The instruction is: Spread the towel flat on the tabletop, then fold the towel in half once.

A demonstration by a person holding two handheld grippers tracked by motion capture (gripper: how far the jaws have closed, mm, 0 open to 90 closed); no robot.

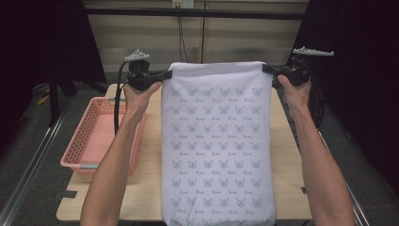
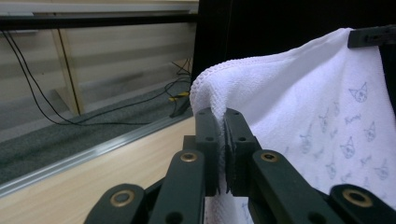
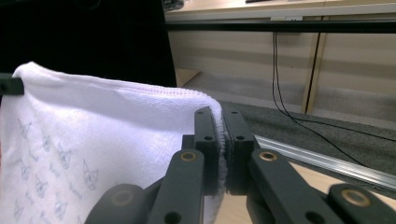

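Over the table (image 1: 153, 188), both grippers, left (image 1: 165, 74) and right (image 1: 267, 68), pinched the towel's (image 1: 216, 141) top corners; it hung soft, limp and light.

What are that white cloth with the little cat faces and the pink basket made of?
The cloth looks like soft terry or microfibre: the left gripper view shows a nubby, matte weave and a stitched hem. The pink basket looks like moulded plastic, with a lattice wall and a slight sheen.
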